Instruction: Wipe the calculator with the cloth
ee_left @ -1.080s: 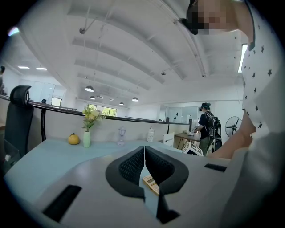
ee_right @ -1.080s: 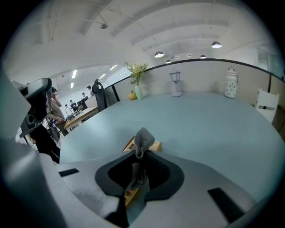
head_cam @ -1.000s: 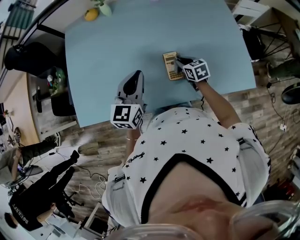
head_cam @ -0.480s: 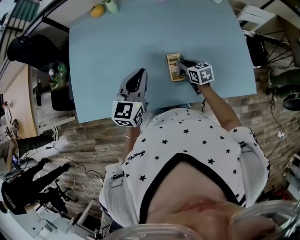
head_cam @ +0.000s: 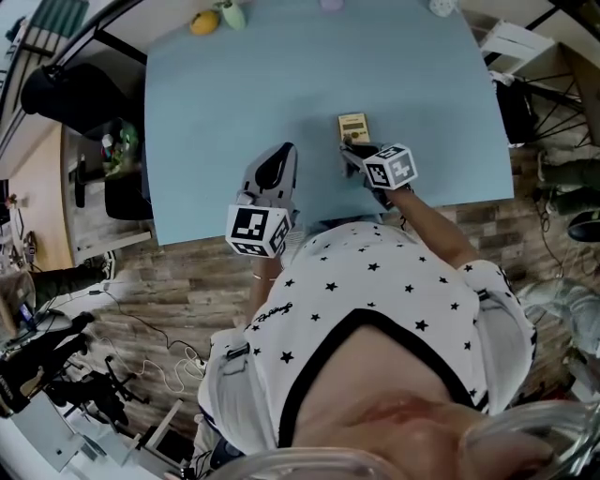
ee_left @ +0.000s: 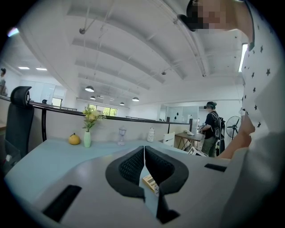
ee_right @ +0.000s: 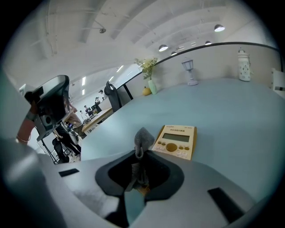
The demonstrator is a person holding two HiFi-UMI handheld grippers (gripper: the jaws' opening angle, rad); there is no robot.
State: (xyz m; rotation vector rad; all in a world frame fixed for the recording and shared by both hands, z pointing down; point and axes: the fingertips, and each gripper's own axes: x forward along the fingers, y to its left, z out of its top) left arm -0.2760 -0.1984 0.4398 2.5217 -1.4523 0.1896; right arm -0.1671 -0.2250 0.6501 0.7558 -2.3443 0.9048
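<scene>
Blue table [head_cam: 234, 112]: calculator [head_cam: 353, 126] near front; yellow fruit [head_cam: 204, 22], vase [ee_left: 87, 139] far edge.

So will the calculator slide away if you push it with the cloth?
Probably a bit: the calculator lies flat on a smooth table and looks thin, so a sideways push might scoot it. It likely won't tip or roll. The cloth in the right gripper looks floppy, so it should push softly.

Premises appear to be an open-plan office or lab. Evidence: a long blue table [head_cam: 262, 94], an office chair [ee_left: 20, 120], rows of ceiling lamps [ee_left: 89, 88], further desks [ee_left: 189, 137], loose cables [head_cam: 183, 359] on wood flooring [head_cam: 187, 272].
</scene>
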